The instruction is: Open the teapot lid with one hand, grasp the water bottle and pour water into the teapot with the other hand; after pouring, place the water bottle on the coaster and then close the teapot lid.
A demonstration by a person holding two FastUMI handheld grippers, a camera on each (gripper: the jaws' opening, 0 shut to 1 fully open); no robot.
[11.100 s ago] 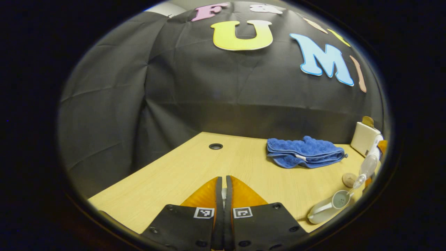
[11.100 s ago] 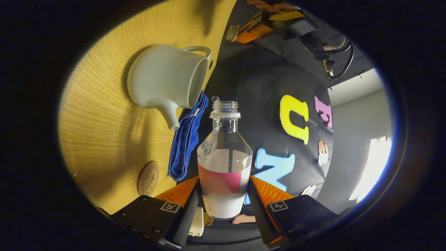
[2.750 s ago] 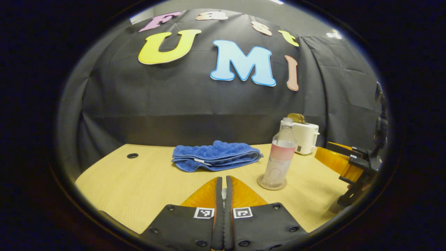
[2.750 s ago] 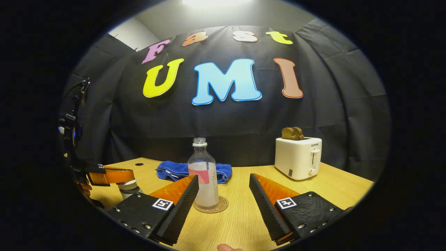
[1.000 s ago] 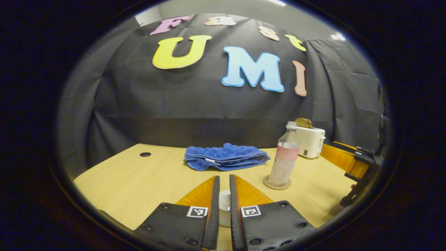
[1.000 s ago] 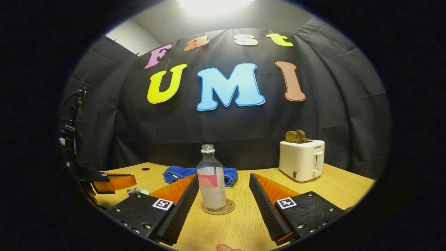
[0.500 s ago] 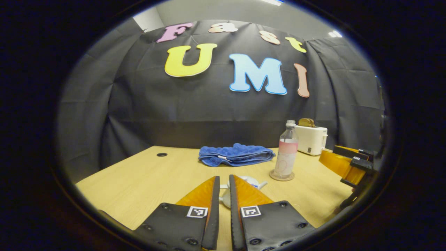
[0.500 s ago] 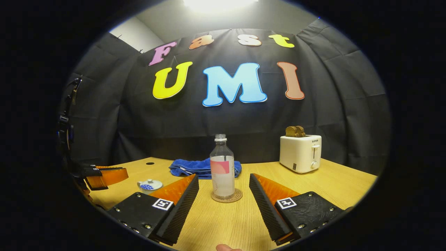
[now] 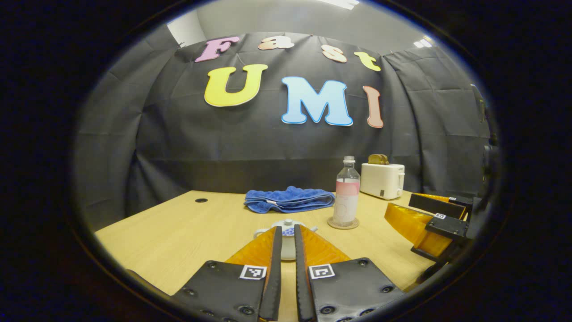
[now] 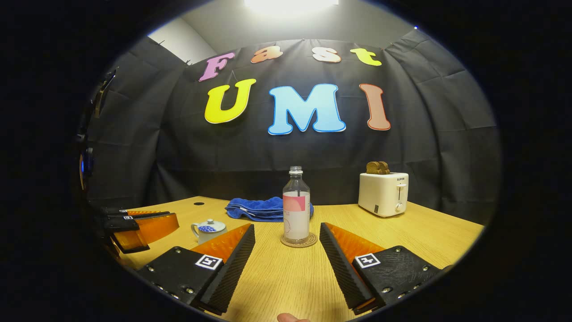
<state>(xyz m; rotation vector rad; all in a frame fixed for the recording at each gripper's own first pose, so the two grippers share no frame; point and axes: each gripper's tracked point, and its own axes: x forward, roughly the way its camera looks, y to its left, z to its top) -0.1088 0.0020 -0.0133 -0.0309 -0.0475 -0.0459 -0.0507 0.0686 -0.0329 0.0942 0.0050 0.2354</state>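
Observation:
A small white teapot [image 9: 287, 248] with its lid on stands on the table just beyond my left gripper [image 9: 286, 229]. That gripper's fingers are a narrow gap apart, and nothing is between them. The teapot [image 10: 209, 230] is at the left in the right gripper view. A clear water bottle [image 9: 347, 192] with a pink label stands upright on a round coaster [image 9: 342, 223]. My right gripper [image 10: 287, 228] is wide open and empty, short of the bottle [image 10: 296, 210] and coaster [image 10: 298, 243].
A folded blue towel [image 9: 289, 199] lies behind the teapot. A white toaster [image 10: 383, 193] holding bread stands at the back right. The wooden table [image 10: 286, 277] has a cable hole [image 9: 201, 200] at its far left. A fingertip [image 10: 292, 318] shows at the bottom edge.
The right gripper poured from the bottle, then set it on the coaster and let go. The left gripper released the lid onto the teapot. Both have drawn back.

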